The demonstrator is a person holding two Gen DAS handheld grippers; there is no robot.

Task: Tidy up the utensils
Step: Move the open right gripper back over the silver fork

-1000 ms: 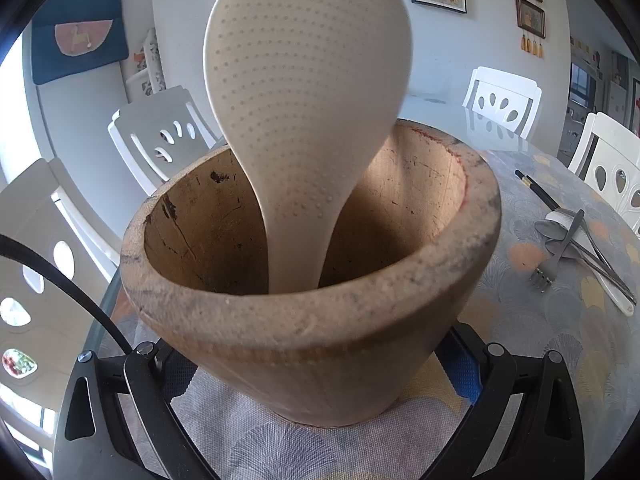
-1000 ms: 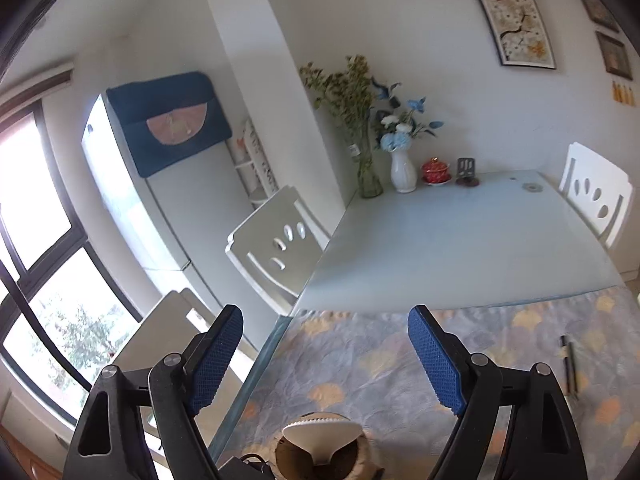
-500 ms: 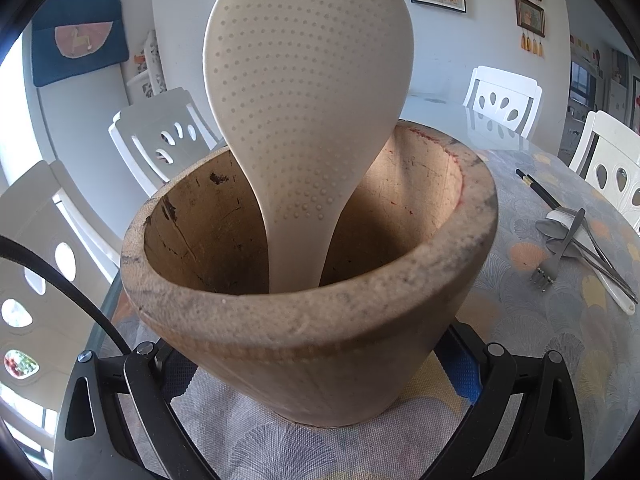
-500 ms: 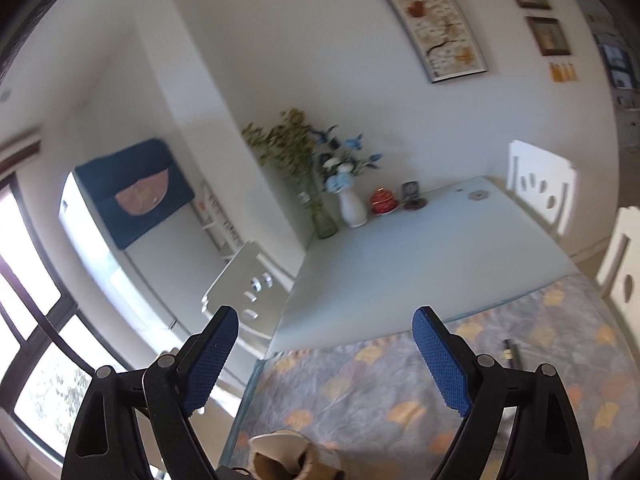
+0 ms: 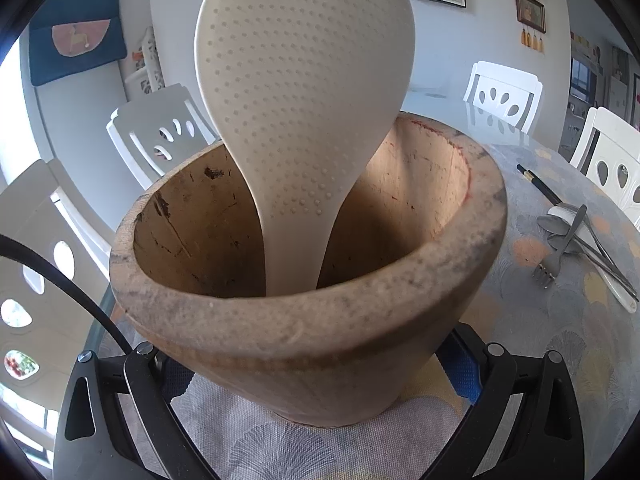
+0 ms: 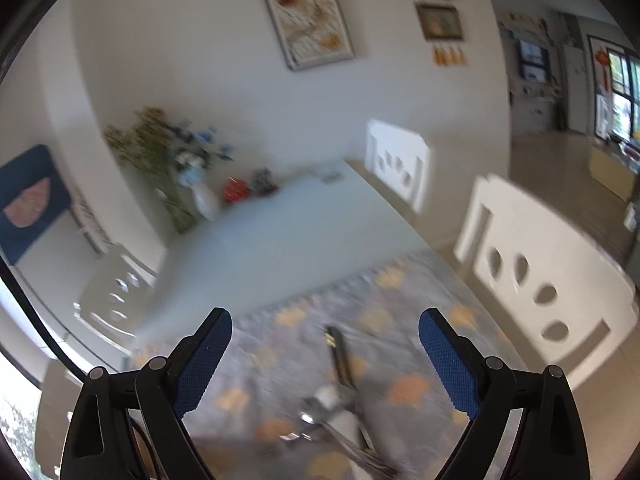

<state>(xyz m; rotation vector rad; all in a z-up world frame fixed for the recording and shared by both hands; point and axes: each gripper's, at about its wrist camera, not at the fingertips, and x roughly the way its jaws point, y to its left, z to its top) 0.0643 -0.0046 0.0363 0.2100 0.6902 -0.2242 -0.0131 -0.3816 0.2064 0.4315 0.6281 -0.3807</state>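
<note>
A white dotted rice paddle (image 5: 304, 100) stands handle-down in a wooden bowl (image 5: 320, 340) on the patterned tablecloth. My left gripper (image 5: 320, 376) is shut on the bowl's lower sides, with a blue pad (image 5: 464, 380) against its right flank. To the right lie a fork (image 5: 560, 248), metal spoons (image 5: 556, 226) and black chopsticks (image 5: 540, 188). In the blurred right wrist view, my right gripper (image 6: 324, 344) hovers above that utensil pile (image 6: 340, 420) and the chopsticks (image 6: 340, 356). Its jaws have just been opening and hold nothing.
White chairs (image 6: 540, 280) stand along the table's right side and far end. A vase of flowers (image 6: 200, 196) and a red pot (image 6: 236, 190) sit at the far end of the bare glass tabletop (image 6: 280, 232). A black cable (image 5: 60, 280) runs at left.
The right gripper has swung rightward, away from the wooden bowl and over the utensil pile, and its jaws stand wider. The left gripper and the bowl have not moved.
</note>
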